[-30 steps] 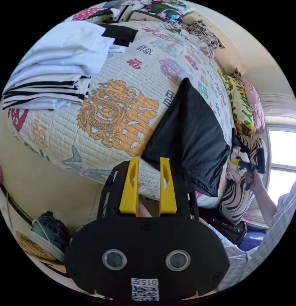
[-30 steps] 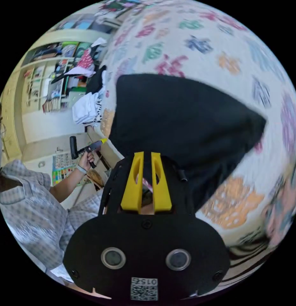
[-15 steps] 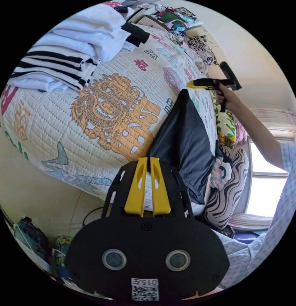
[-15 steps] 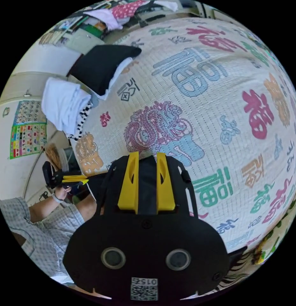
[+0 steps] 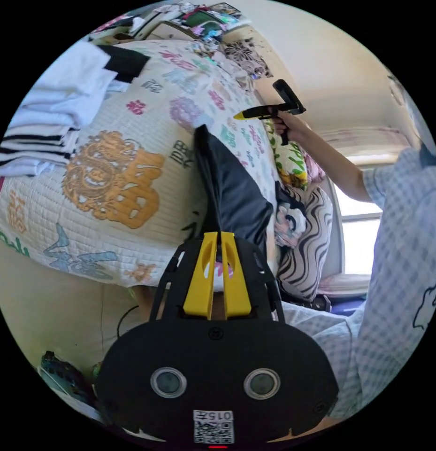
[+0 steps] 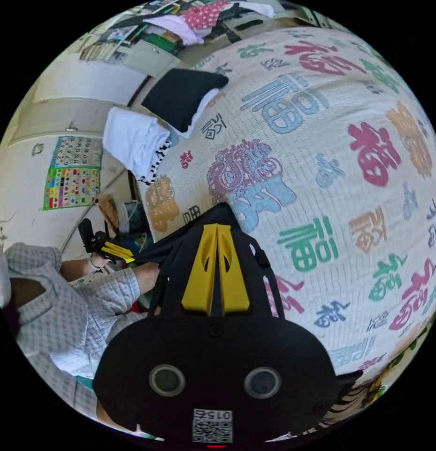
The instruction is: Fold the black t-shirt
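Note:
The black t-shirt (image 5: 234, 188) lies folded on the patterned bedspread (image 5: 114, 169), one end hanging over the bed's near edge. My left gripper (image 5: 218, 234) has its jaws together, tips touching the shirt's near edge; whether cloth is pinched is unclear. The right gripper view has that gripper (image 6: 126, 256) meeting the black t-shirt (image 6: 180, 239) at the same edge. My right gripper (image 6: 217, 226) is shut, tips just short of the shirt's far corner. From the left gripper view, the right gripper (image 5: 237, 115) hovers by that corner, apart from the cloth.
Folded white and striped clothes (image 5: 53, 117) and a black folded piece (image 5: 126, 61) sit at the bed's far corner. Zebra-print (image 5: 307, 244) and floral (image 5: 288, 159) pillows lie by the window (image 5: 358, 244). A person's checked sleeve (image 5: 391, 282) is close on the right.
The left jaws went from open to shut and now touch the shirt's near edge. The right gripper moved across to the shirt's far corner, and its jaws closed in the last half second.

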